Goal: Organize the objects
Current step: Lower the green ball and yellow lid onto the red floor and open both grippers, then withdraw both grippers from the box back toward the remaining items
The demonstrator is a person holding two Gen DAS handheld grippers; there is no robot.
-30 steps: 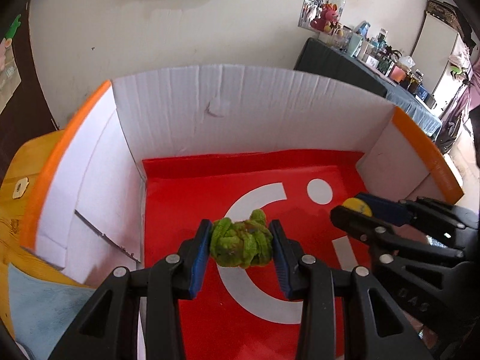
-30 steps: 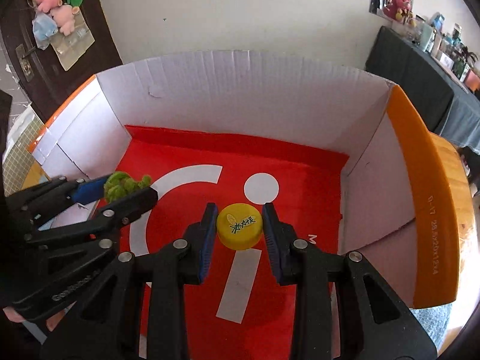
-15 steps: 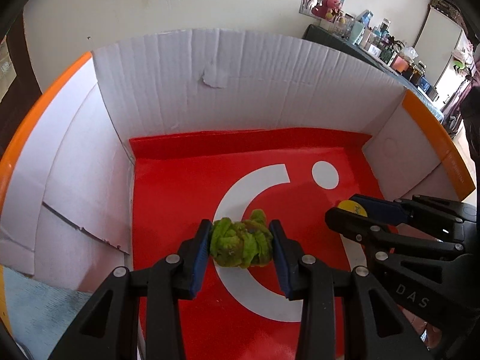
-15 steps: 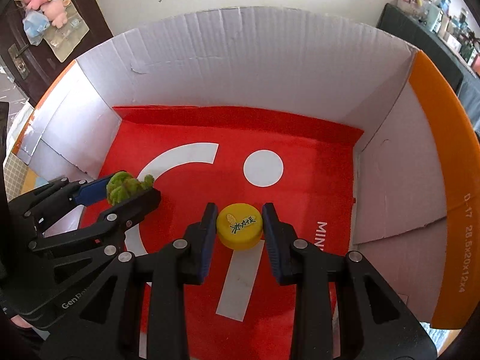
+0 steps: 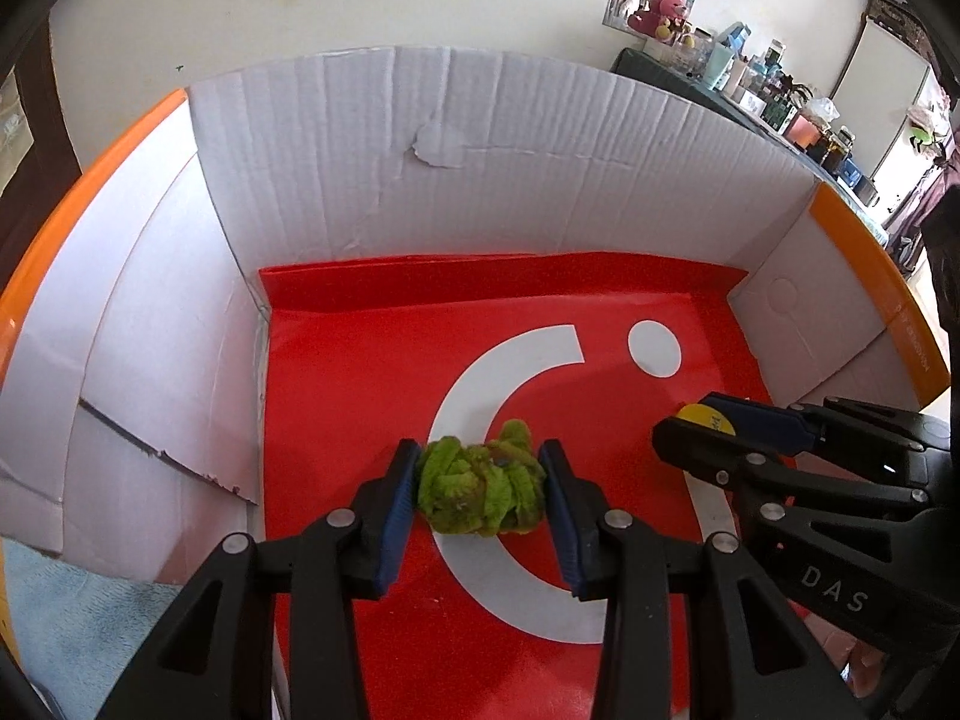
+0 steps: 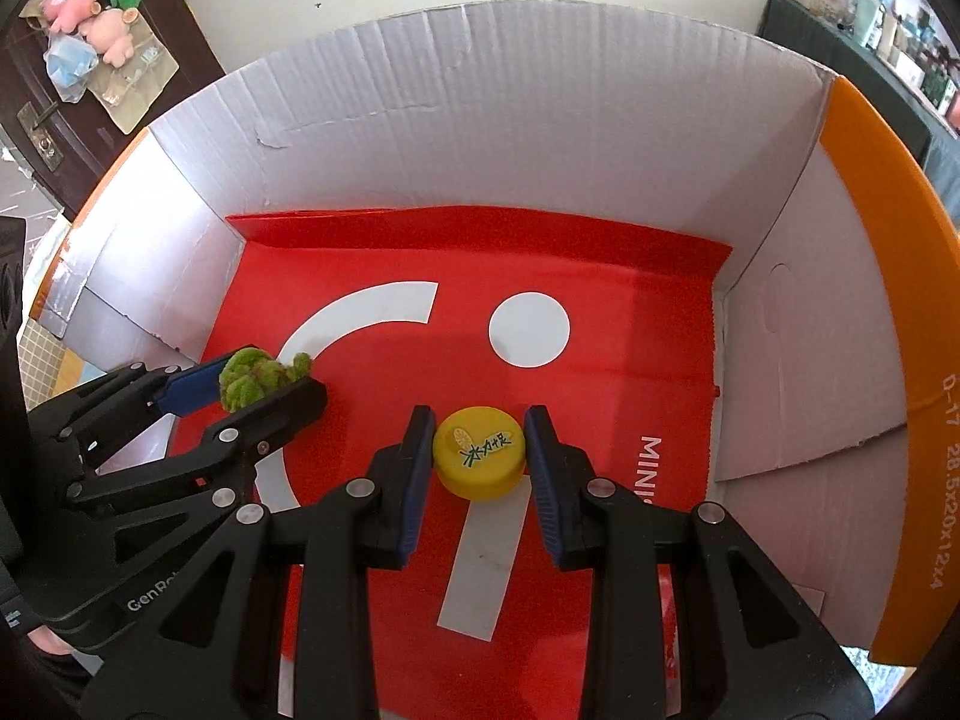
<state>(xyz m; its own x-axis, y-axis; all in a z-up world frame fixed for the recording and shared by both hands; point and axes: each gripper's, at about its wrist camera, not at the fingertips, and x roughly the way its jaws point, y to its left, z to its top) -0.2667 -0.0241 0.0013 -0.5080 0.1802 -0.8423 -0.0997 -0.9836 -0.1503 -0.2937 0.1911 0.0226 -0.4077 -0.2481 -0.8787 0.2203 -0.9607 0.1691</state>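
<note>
My left gripper [image 5: 480,489] is shut on a crumpled green fuzzy bundle [image 5: 480,495] and holds it low over the red floor of an open cardboard box [image 5: 480,168]. My right gripper [image 6: 480,456] is shut on a yellow bottle cap [image 6: 479,453] with a printed label, also low inside the box. In the left wrist view the right gripper [image 5: 708,426] is at the right with the cap's edge [image 5: 708,420] showing. In the right wrist view the left gripper [image 6: 258,384] is at the left with the green bundle [image 6: 255,378].
The box has white corrugated walls, orange outer flaps [image 6: 888,276] and a red floor with white markings [image 6: 528,330]. A torn flap [image 5: 162,450] sticks in from the left wall. A cluttered dark table [image 5: 780,114] stands beyond the box.
Both grippers have moved forward and down into the box with their objects still held. The box walls now surround both views more closely.
</note>
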